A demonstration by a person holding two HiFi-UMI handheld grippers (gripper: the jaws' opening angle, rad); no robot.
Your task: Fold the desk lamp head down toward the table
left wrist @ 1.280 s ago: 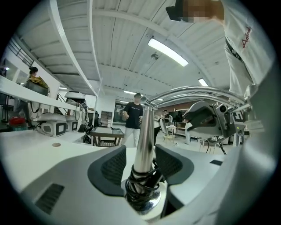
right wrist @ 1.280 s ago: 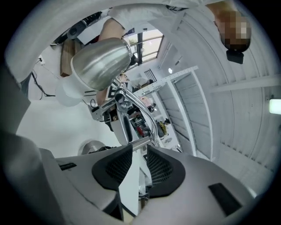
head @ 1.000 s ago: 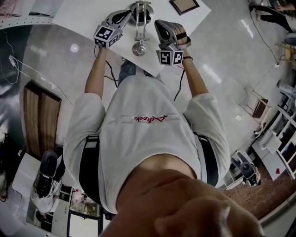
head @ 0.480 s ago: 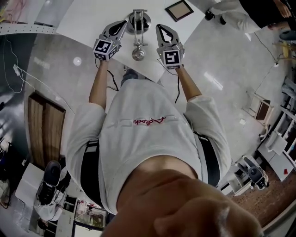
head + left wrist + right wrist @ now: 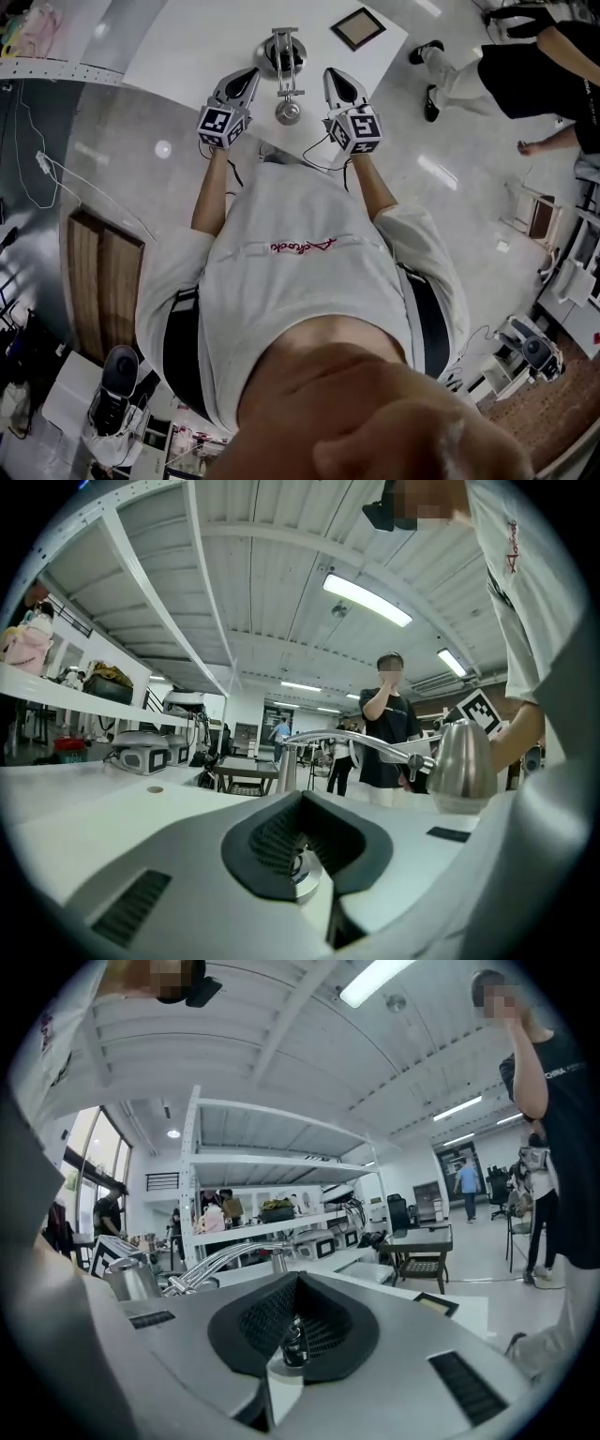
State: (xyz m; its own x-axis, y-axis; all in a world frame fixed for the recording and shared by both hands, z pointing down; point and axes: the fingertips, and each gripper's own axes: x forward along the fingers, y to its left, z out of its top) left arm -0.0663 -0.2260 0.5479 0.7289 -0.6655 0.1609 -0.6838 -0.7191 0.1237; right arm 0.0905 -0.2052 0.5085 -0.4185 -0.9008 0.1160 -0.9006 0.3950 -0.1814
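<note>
Right claw (image 5: pixel 335 77) has rolled, shut, beside desk lamp (image 5: pixel 285 86)

A small dark picture frame (image 5: pixel 357 27) lies flat. A person in black (image 5: pixel 539 61) stands on the shiny floor (image 5: pixel 450 141). White shelves (image 5: pixel 272 1227) hold bags.

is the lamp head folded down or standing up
Folded down: in the left gripper view the lamp arm runs about level from its post, and the lamp head hangs low at its end.
</note>
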